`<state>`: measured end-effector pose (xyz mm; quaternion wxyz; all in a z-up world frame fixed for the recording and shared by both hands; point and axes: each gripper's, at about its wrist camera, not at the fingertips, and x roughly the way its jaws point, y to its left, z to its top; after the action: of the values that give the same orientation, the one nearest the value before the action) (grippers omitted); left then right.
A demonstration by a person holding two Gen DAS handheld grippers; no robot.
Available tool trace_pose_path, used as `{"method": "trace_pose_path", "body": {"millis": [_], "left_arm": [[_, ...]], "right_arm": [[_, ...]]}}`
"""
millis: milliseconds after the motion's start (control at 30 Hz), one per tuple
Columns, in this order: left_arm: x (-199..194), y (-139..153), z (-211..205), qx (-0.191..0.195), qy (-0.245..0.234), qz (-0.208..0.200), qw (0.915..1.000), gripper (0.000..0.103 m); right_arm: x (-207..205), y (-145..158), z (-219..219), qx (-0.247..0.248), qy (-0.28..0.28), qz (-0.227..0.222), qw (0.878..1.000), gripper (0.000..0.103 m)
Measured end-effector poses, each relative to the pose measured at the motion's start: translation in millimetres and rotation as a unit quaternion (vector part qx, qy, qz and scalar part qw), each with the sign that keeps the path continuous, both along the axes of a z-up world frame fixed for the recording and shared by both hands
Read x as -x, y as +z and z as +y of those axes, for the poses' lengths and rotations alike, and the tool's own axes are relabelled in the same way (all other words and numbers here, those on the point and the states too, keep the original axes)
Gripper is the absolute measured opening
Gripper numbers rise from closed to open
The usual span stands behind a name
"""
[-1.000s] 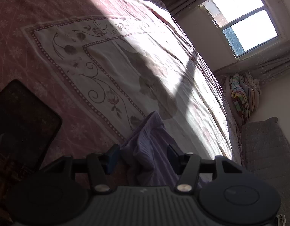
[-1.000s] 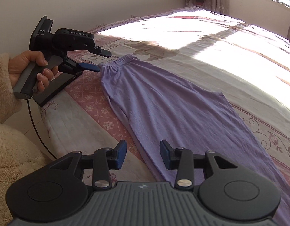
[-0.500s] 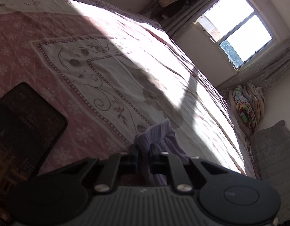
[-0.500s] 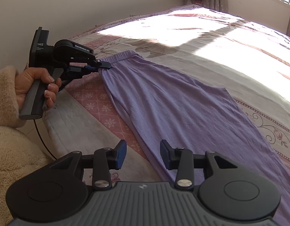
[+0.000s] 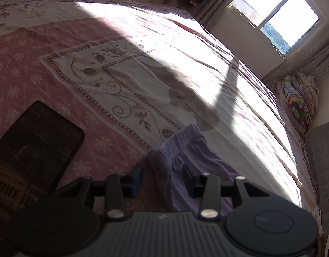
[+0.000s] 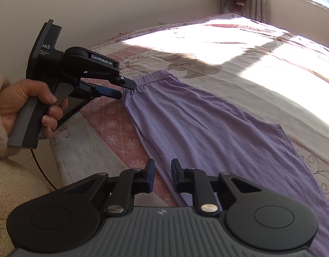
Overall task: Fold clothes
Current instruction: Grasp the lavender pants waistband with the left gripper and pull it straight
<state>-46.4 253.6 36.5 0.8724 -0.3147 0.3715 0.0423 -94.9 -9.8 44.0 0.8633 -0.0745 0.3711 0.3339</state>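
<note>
Garment position: lilac trousers lie spread flat on the bed, one layer thick as far as can be seen, with the gathered waistband as the landmark for all places below. The legs run from the waistband toward the right wrist camera and pass out of view.

Left gripper: fingers stand apart at the waistband corner nearest the bed's edge. In the left wrist view the waistband lies just ahead of the open gap of the left gripper and is not clamped.

Right gripper: fingers stand apart, well down the leg from the waistband, over the garment's near edge. Nothing is held.

A dark phone lies on the bed beside the waistband, on the side away from the window.

Handling judgement:
- The fabric appears to be thin, light, soft knit. Expect it to drape, stretch and sag between two grip points.
- The elastic waistband is the thickest, firmest part. A hold at its corner should resist slipping.
- Along the leg, pinch the side seam or edge rather than the flat panel, to avoid gathering only one layer.
- Lift both points together; uneven lifting is likely to twist the legs.

Whether any fold has been made cannot be determined from this layout.
</note>
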Motion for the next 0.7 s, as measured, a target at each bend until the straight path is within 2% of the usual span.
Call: {"method": "trace_pose_path", "body": {"millis": [100, 233, 300, 333, 400, 433, 533, 700], "left_arm": [[6, 0, -3, 0.018, -0.008, 0.005, 0.9998, 0.042], [-1, -7, -9, 0.002, -0.016, 0.005, 0.9999, 0.039], [-4, -11, -9, 0.001, -0.019, 0.005, 0.9998, 0.032], [-6, -12, -9, -0.004, -0.019, 0.005, 0.9998, 0.025], [-7, -14, -10, -0.012, -0.017, 0.005, 0.9998, 0.015], [-7, -14, -9, -0.014, -0.015, 0.003, 0.9998, 0.006], [-4, -13, -7, -0.015, -0.006, -0.003, 0.9999, 0.005], [-4, -13, -9, -0.030, -0.006, 0.000, 0.9995, 0.004]], "right_arm": [[-7, -3, 8, 0.008, 0.004, -0.001, 1.000, 0.017], [-14, -12, 16, 0.025, 0.009, 0.004, 1.000, 0.016], [-14, -14, 17, 0.031, 0.013, 0.000, 0.999, 0.005], [-15, -14, 16, 0.030, 0.012, 0.001, 0.999, 0.002], [-17, -12, 11, 0.016, 0.009, 0.010, 1.000, 0.002], [-18, -10, 9, 0.008, 0.007, 0.015, 1.000, 0.002], [-21, -5, 0, -0.021, 0.006, 0.034, 0.999, 0.002], [-34, -5, -13, -0.091, -0.003, 0.100, 0.991, 0.002]]}}
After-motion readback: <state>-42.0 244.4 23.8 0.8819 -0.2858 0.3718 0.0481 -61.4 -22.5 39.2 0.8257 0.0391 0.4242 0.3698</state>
